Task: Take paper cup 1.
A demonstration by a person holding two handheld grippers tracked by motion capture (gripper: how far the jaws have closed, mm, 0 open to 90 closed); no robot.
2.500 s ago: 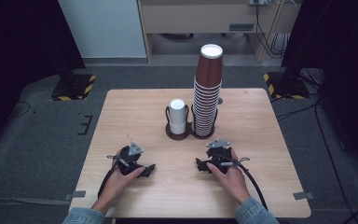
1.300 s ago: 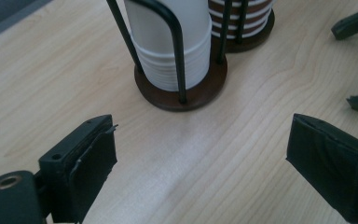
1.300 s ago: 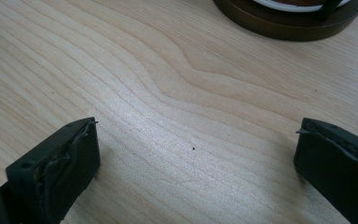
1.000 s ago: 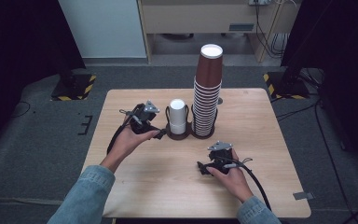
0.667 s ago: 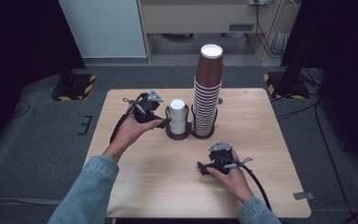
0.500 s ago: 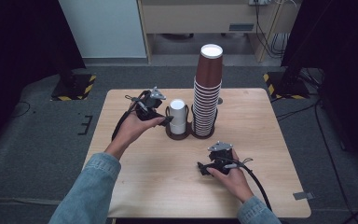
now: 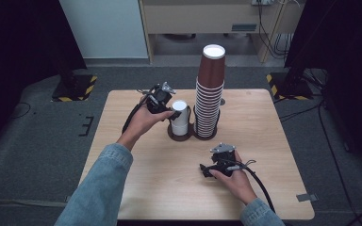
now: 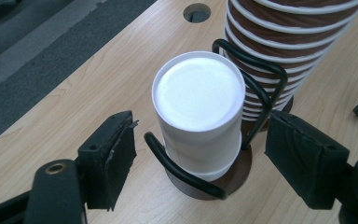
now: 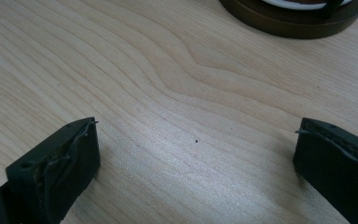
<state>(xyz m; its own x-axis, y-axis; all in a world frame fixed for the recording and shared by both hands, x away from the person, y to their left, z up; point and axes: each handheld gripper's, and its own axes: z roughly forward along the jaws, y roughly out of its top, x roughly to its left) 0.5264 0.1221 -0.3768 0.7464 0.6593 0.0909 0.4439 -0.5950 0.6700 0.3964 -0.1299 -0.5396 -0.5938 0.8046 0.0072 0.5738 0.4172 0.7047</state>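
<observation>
In the high view, the left gripper (image 7: 173,114) sits left of centre, reaching in from the left at the white cup (image 7: 179,112), which stands upside down in the left ring of a dark round holder (image 7: 178,136) near the middle of the wooden table (image 7: 136,183). The left gripper view shows its jaws spread wide, one on each side of the white cup (image 8: 198,107), neither pad touching the wall yet.

What could go wrong, as I judge it: the cup is thin paper, smooth and slightly tapered, so a hard squeeze could dent it, and a light one could let it slide out. A black wire loop (image 8: 256,91) curves round the cup; a jaw closing low might catch that wire instead of the paper and drag the whole holder. Just to the right, touching the same base, rises the tall stack of brown cups (image 7: 209,94), ribbed with white rims; a sideways nudge could tip it.

Further right and lower in the high view, the right gripper (image 7: 206,170) rests on the table, well apart from the cups. Its own view shows the jaws wide apart over bare, pale wood grain, holding nothing, with the holder's dark rim (image 9: 279,23) at the upper edge.
</observation>
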